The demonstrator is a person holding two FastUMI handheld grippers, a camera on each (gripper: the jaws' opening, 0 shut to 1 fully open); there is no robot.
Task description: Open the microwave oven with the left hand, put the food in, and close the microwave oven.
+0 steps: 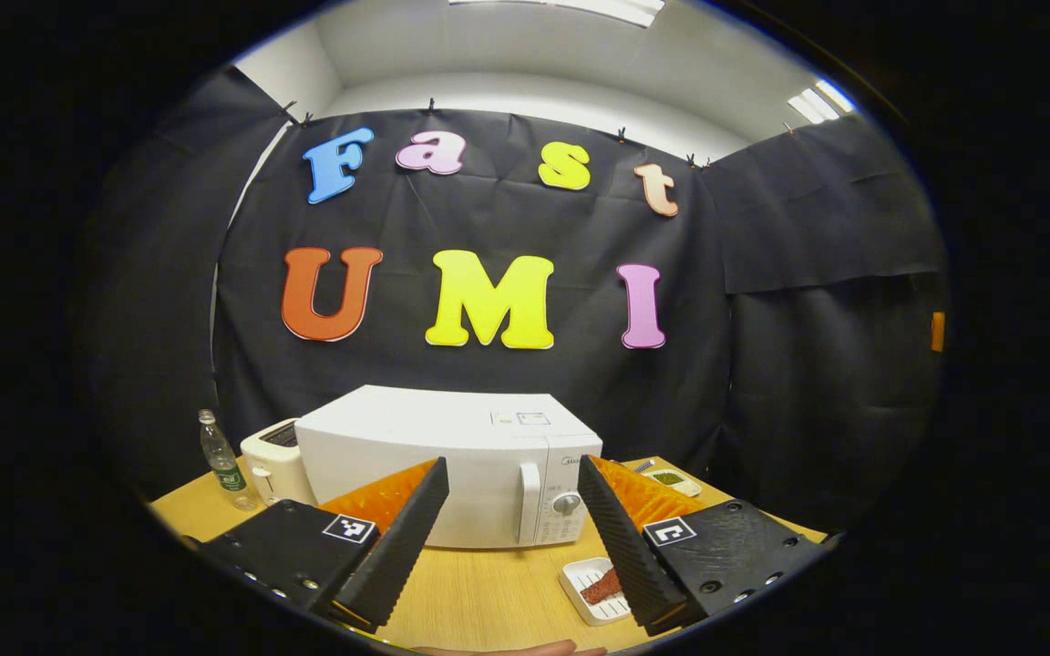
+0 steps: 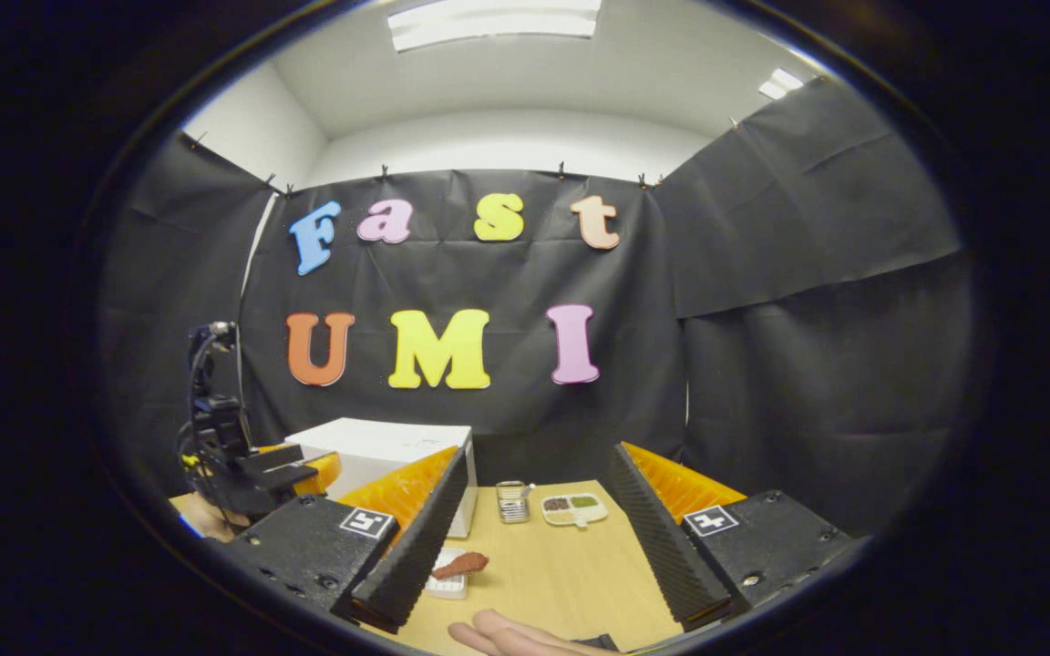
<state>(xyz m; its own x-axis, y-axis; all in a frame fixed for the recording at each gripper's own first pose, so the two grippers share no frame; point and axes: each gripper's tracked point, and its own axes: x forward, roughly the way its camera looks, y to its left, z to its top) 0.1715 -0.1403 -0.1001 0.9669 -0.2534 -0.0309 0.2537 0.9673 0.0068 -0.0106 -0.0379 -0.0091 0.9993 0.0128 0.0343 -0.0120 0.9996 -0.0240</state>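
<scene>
Microwave (image 1: 452,465) stands shut straight ahead of the left gripper (image 1: 511,519), whose jaws are spread wide and empty, its door handle (image 1: 530,501) just beyond the tips. Food (image 2: 461,565) lies on a small white dish (image 2: 447,583) beside the right gripper's (image 2: 534,538) left finger; that gripper too gapes empty. Opening looks not yet begun; next the left must reach and hook the handle.

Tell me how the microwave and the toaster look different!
The microwave is much bigger than the toaster. The microwave has a front door with a handle and a knob; the toaster has a slot on top. The microwave stands in front, the toaster behind its left end. Both are white and sit on the table.
</scene>
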